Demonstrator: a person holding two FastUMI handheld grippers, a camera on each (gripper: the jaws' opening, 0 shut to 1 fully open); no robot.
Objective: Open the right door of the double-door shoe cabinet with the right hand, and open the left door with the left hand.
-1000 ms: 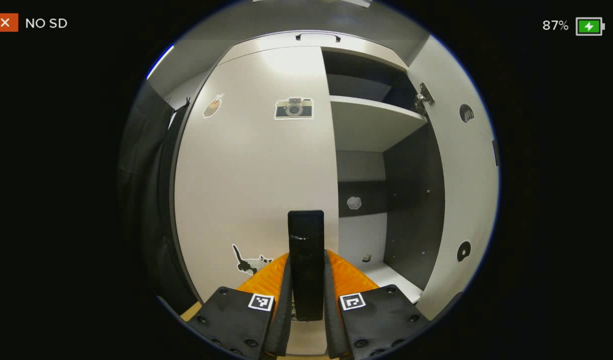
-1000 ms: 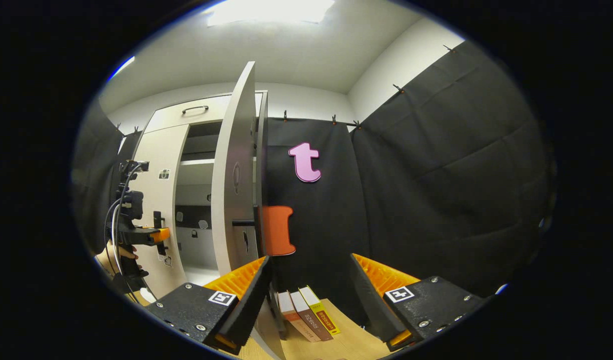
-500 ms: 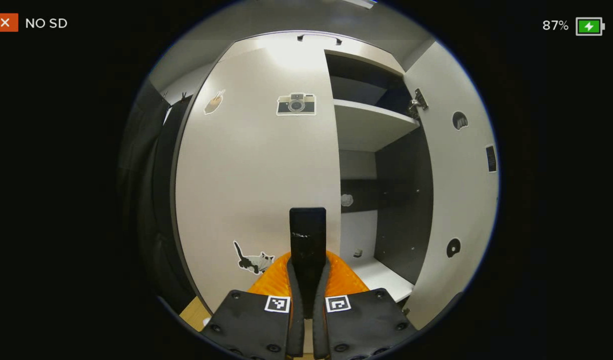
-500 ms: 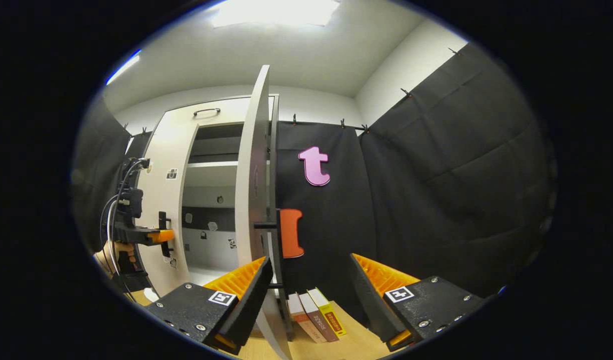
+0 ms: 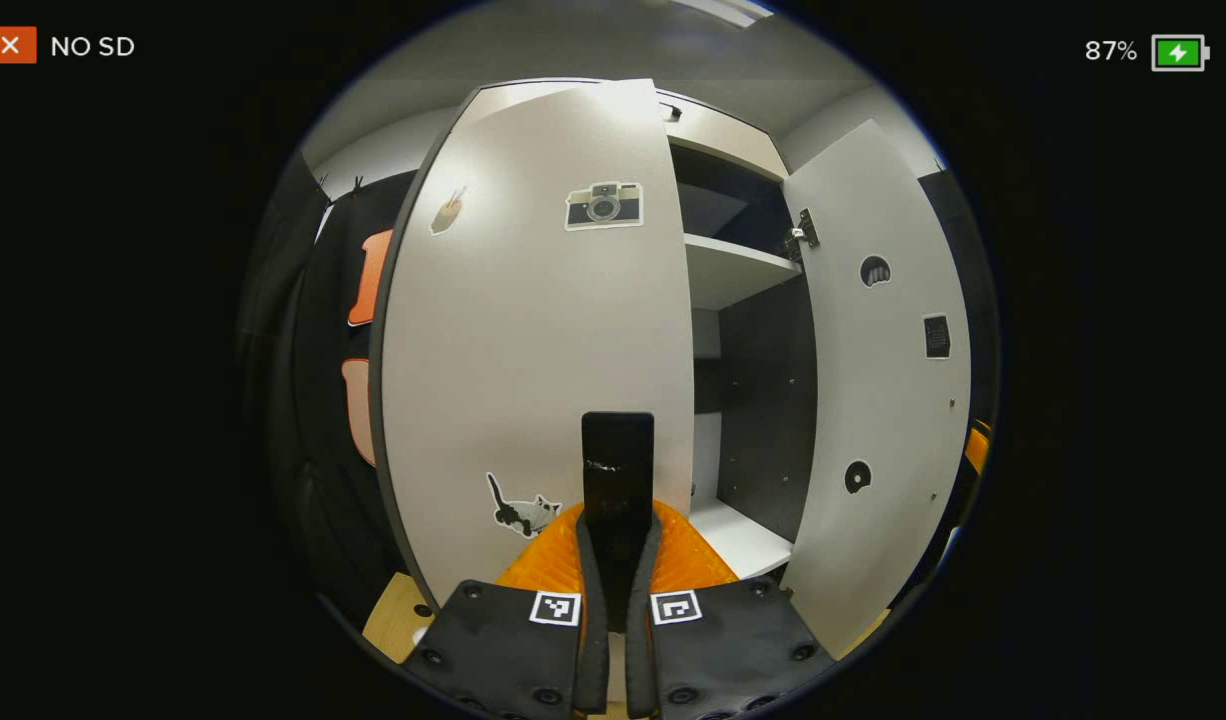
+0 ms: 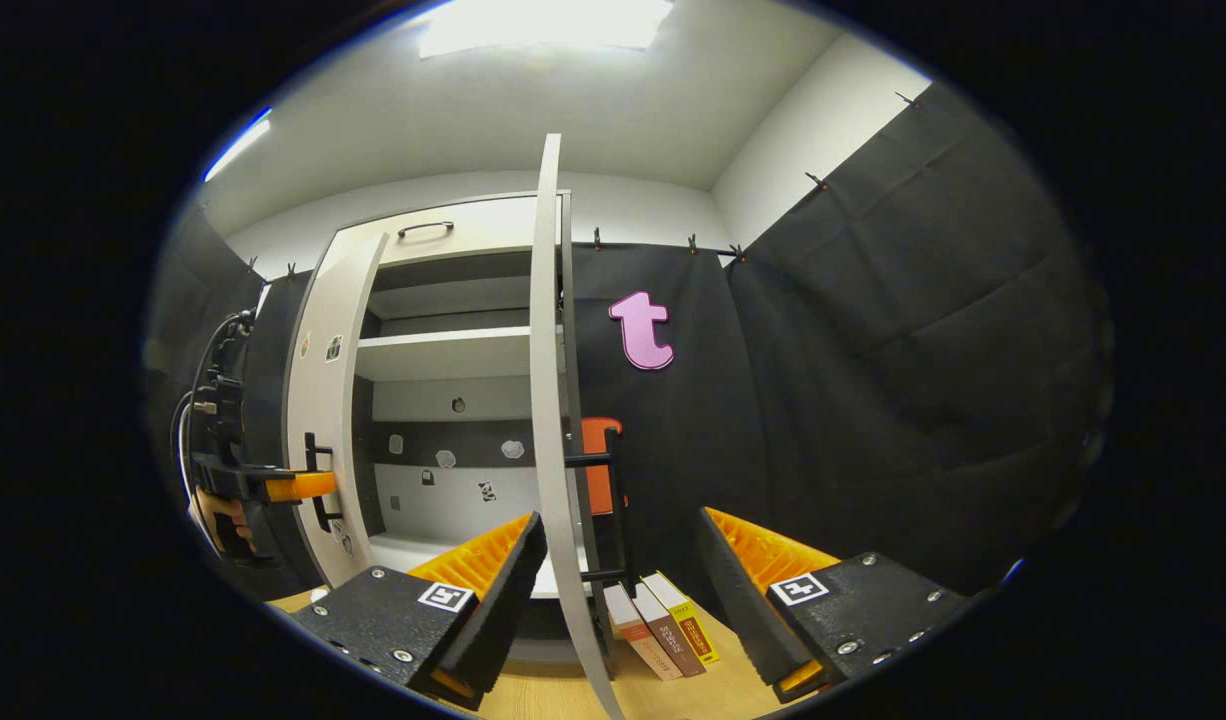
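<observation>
The white left door (image 5: 533, 350), with a camera sticker and a cat sticker, stands partly swung out. My left gripper (image 5: 618, 530) is shut on its upright black handle (image 5: 618, 455). The right door (image 5: 883, 400) stands wide open, baring a shelf (image 5: 733, 268) and dark inner walls. In the right gripper view, the right door (image 6: 550, 400) shows edge-on, its black handle (image 6: 613, 520) on the far side. My right gripper (image 6: 623, 580) is open with nothing pressed between its fingers. Far left there, the left gripper (image 6: 303, 487) grips the left door's handle (image 6: 318, 480), a hand (image 6: 218, 515) behind it.
Three books (image 6: 663, 625) stand on the wooden floor (image 6: 673, 695) by the foot of the right door. Black cloth walls (image 6: 873, 380) close in the right side and hang behind the left door (image 5: 323, 400). A drawer front with a handle (image 6: 425, 228) tops the cabinet.
My left gripper closed on the left door's handle and the door has swung outward with it. The right door now shows edge-on in front of the open right gripper.
</observation>
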